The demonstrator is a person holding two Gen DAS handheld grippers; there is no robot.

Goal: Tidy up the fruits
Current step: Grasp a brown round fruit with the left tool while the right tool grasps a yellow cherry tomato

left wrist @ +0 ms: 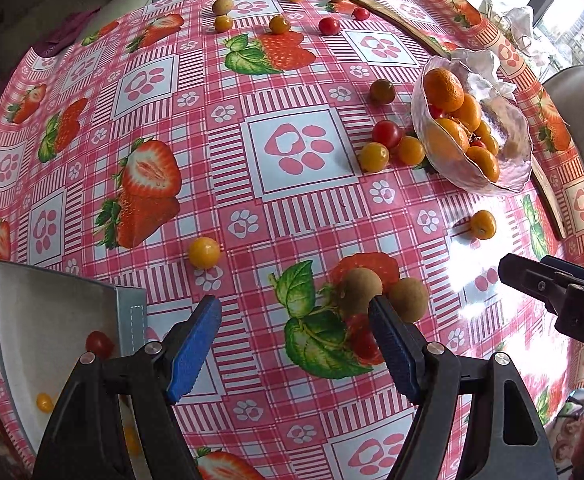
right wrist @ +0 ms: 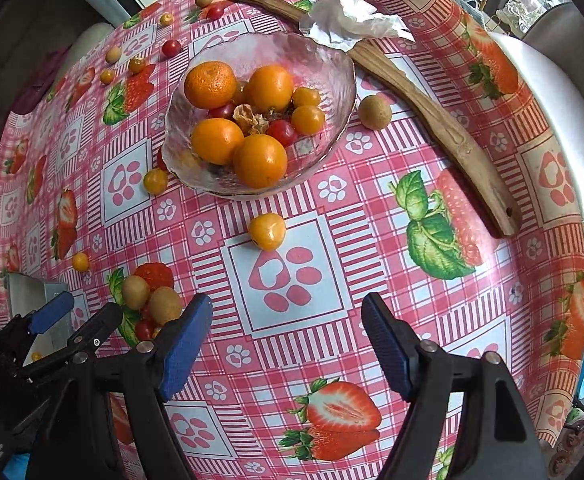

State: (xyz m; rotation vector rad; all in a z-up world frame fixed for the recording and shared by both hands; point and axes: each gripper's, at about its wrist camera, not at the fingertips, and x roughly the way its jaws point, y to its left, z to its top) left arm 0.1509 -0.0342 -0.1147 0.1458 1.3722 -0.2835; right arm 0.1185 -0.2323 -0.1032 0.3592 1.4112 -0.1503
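On the table, both the left gripper (left wrist: 294,316) and right gripper (right wrist: 286,314) hang open and empty; loose fruit lies toward twelve o'clock around the glass bowl (right wrist: 334,92), evidently awaiting sorting.

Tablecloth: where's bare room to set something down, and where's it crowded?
Free: the stretch between the glass bowl and the right gripper, bar one yellow fruit; also right of it, below the wooden stick. Crowded: tomatoes left of the bowl and brown fruits near the white tray.
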